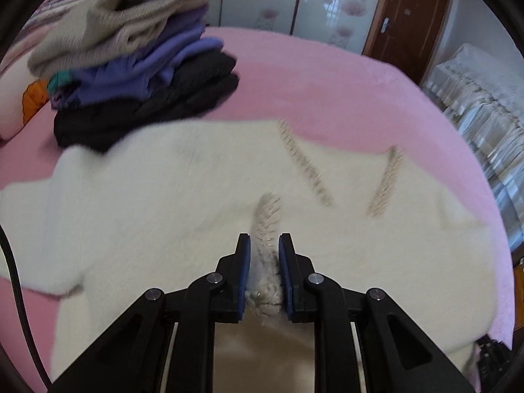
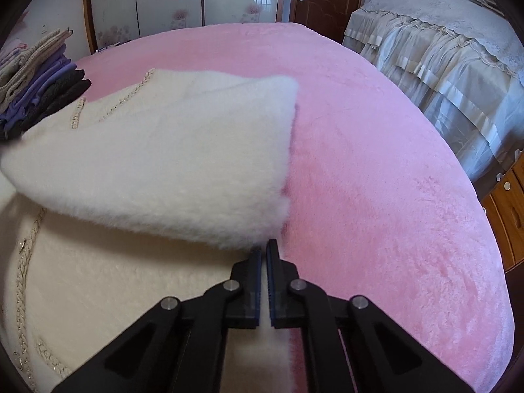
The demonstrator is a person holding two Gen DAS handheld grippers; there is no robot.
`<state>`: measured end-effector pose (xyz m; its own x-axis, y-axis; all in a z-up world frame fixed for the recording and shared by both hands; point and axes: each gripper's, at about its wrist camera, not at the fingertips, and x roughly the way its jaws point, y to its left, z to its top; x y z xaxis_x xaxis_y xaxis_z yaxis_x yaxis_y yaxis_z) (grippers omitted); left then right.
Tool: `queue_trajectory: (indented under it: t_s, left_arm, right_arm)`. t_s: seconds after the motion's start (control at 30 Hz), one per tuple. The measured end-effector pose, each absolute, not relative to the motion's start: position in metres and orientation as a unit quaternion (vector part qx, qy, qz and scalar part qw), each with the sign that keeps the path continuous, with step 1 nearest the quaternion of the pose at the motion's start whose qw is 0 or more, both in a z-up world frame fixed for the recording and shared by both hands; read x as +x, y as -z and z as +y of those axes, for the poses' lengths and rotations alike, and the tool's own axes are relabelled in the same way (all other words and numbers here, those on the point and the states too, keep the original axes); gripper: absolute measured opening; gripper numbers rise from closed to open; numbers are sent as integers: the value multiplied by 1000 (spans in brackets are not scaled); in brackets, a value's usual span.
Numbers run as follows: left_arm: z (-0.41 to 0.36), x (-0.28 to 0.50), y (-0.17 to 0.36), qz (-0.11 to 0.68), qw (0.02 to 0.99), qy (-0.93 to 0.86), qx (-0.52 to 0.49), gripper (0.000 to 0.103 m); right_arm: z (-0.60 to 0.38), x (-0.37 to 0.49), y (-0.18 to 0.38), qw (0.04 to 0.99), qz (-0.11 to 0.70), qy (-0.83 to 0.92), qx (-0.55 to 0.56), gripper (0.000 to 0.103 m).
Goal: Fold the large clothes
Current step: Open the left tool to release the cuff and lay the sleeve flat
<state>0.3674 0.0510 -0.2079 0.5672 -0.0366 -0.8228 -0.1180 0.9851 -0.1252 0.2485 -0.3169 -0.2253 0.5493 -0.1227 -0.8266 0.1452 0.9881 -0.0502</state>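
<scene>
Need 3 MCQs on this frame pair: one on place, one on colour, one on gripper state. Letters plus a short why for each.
1. Where is the stack of folded clothes relative to the white fluffy garment in the left wrist view?
A. beyond it, upper left
B. on top of its middle
C. on the floor

2. What colour is the bed cover?
A. grey
B. pink
C. green

3. What is the left gripper doing?
A. open above bare bed cover
B. shut on nothing
C. shut on the garment's braided trim

Key:
1 A: the stack sits past the garment's far left edge.
2 B: pink plush shows in both views.
3 C: trim fills the space between its pads.
</scene>
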Motion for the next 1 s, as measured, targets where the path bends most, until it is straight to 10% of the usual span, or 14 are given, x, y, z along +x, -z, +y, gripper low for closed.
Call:
queue_trajectory:
  t_s: [0.23,0.6,1.0]
  left_arm:
    - [88,362,221,496,857,-12,-142,64]
    - [37,388,179,494,867,36,-51,64]
    - [0,438,227,526,851,-3,-12,58]
  right_arm:
    - [-324,238,200,873,486,6,24,5]
    - [-350,317,166,880,473,0,45,27]
    - [-376,426,218,845,524,70,81,26]
